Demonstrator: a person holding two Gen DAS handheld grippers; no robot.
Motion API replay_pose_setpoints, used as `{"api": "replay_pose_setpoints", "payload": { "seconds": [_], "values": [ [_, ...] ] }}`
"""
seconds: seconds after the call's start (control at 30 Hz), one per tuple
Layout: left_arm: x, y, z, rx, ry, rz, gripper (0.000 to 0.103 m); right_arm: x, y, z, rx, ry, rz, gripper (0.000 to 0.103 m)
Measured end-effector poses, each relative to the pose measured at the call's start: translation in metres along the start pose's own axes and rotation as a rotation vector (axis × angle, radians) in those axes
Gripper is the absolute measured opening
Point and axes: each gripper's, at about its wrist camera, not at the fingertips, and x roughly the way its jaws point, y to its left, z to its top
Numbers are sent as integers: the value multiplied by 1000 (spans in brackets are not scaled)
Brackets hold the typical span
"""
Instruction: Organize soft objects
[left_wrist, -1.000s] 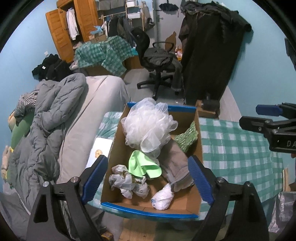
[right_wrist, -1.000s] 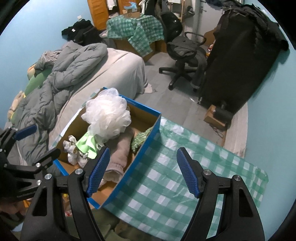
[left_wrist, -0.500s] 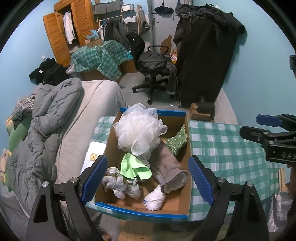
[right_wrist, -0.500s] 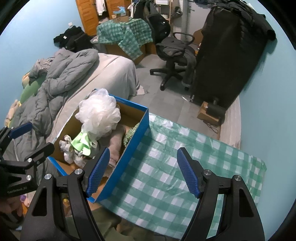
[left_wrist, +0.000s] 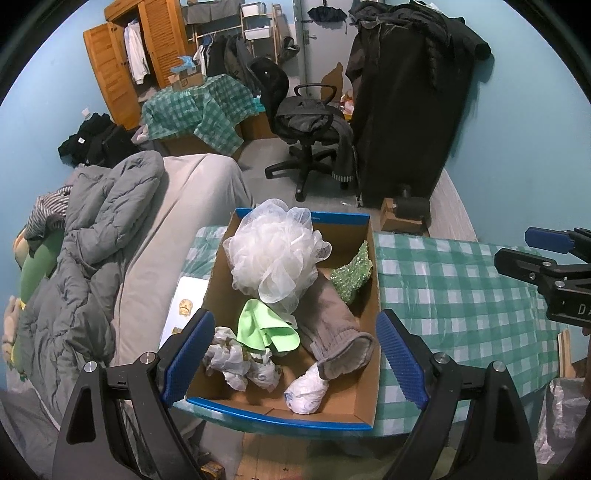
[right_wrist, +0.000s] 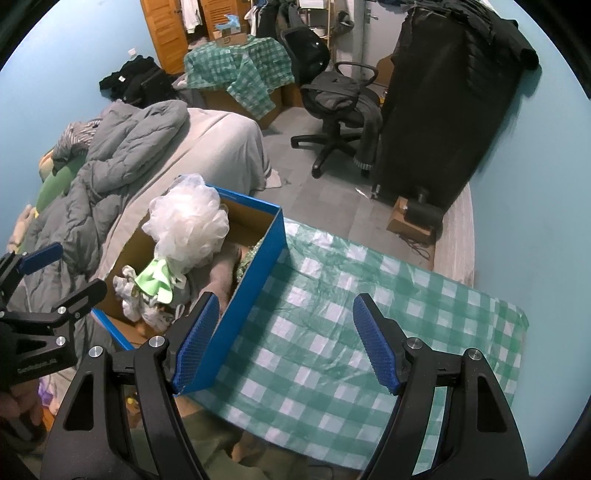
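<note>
A blue-edged cardboard box (left_wrist: 364, 387) (right_wrist: 258, 251) sits on a green checked table cloth (left_wrist: 443, 280) (right_wrist: 351, 295). In it lie a white mesh pouf (left_wrist: 273, 251) (right_wrist: 188, 225), a light green cloth (left_wrist: 264, 328) (right_wrist: 155, 280), a grey sock (left_wrist: 332, 325), a sparkly green piece (left_wrist: 351, 273), crumpled white bags (left_wrist: 236, 363) and a white bundle (left_wrist: 306, 391). My left gripper (left_wrist: 293, 358) is open and empty above the box's near end. My right gripper (right_wrist: 284, 339) is open and empty over the cloth beside the box.
A bed with a grey quilt (left_wrist: 92, 236) lies left of the table. An office chair (left_wrist: 310, 122), a dark clothes rack (left_wrist: 410, 92), a wooden wardrobe (left_wrist: 125, 66) and a small brown box on the floor (left_wrist: 402, 218) stand beyond. Blue wall on the right.
Both grippers have pulled back and risen a little from the box, so the box looks smaller and further off. Both stay open and empty.
</note>
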Motion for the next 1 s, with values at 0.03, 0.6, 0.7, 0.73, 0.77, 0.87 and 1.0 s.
{"api": "replay_pose_setpoints", "payload": {
  "seconds": [0.03, 0.6, 0.7, 0.73, 0.77, 0.87, 1.0],
  "values": [
    [0, 0, 0, 0, 0, 0, 90, 0, 0, 0, -1, 0, -1, 75],
    [6, -6, -1, 11, 9, -4, 90, -1, -4, -1, 3, -1, -1, 75],
    [7, -7, -1, 8, 10, -3, 90, -1, -4, -1, 5, 0, -1, 75],
    [7, -7, -1, 8, 9, -3, 90, -1, -3, -1, 6, -1, -1, 75],
    [7, -7, -1, 7, 9, 0, 90, -2, -4, -1, 5, -2, -1, 75],
    [8, -7, -1, 2, 9, 0, 90, -1, -2, -1, 4, -2, -3, 75],
    [9, -6, 0, 3, 12, 1, 90, -1, -2, -1, 9, -2, -3, 75]
  ]
}}
